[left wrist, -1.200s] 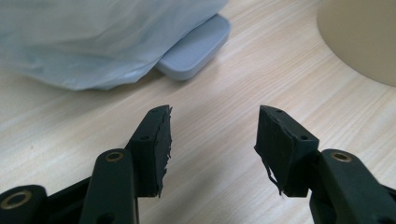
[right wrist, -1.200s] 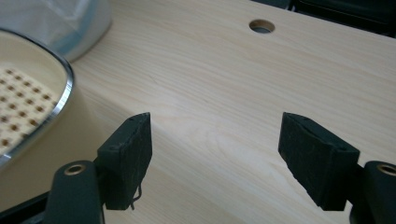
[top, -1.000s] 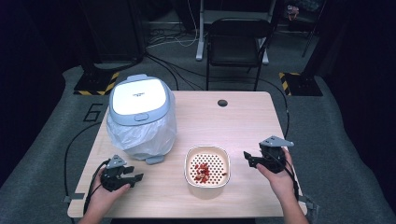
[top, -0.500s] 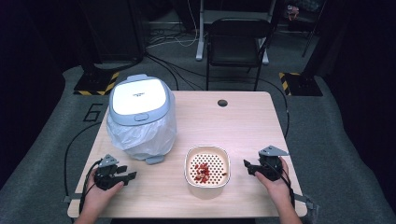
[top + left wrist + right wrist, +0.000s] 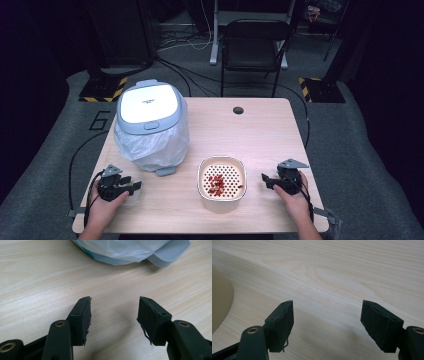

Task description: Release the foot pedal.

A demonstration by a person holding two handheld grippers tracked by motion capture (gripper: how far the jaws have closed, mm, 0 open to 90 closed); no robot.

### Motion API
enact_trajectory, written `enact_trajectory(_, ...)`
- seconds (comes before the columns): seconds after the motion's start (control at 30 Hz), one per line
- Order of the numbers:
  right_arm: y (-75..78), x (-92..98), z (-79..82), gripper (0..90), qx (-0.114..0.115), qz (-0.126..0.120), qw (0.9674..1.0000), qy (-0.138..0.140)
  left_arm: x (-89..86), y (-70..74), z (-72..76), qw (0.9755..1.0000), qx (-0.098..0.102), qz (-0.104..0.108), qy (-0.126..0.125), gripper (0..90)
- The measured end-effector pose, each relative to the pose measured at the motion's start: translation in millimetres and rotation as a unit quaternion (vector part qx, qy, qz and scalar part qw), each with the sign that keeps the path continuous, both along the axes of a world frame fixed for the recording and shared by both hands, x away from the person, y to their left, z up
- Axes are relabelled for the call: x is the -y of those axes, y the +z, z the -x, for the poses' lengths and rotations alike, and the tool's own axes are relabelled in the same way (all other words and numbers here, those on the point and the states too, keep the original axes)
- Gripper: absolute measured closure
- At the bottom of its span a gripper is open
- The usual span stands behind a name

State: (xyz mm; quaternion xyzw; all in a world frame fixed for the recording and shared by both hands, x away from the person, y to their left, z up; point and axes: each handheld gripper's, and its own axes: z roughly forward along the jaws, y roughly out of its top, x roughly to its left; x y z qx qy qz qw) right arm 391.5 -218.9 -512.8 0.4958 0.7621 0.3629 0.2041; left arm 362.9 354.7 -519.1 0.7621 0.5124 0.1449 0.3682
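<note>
Both my left gripper (image 5: 131, 185) and right gripper (image 5: 266, 179) sit open and empty on the tabletop (image 5: 260, 135). Red bits lie in the strainer bowl (image 5: 221, 182); lined bin (image 5: 151, 125) closed, nothing grabbed yet.

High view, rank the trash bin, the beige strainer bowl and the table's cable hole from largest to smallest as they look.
1. trash bin
2. strainer bowl
3. cable hole, which lies farther from the camera yet is plainly smallest.

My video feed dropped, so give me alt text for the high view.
A cream strainer bowl holding red bits sits near the wooden table's front edge, between the open left gripper and open right gripper. A bag-lined, white-lidded bin stands behind, at left.
</note>
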Motion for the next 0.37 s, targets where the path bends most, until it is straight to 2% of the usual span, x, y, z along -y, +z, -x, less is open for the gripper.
enact_trajectory(0.17, -3.2, 0.1, -1.3, 26.3, 0.000, 0.008, 1.0000, 0.000, 0.2, -1.3, -2.0, 0.9999, 0.007, -0.001, 0.012, 42.3)
enact_trajectory(0.27, -4.2, 0.1, -2.0, 25.9, 0.005, 0.015, 0.9999, 0.002, 1.2, -2.4, -1.9, 0.9995, 0.018, -0.021, 0.017, 40.1)
enact_trajectory(0.37, -7.7, -0.3, -3.3, 25.1, 0.002, 0.015, 0.9999, -0.001, 1.6, -3.4, -2.6, 0.9991, 0.026, -0.026, 0.023, 38.0)
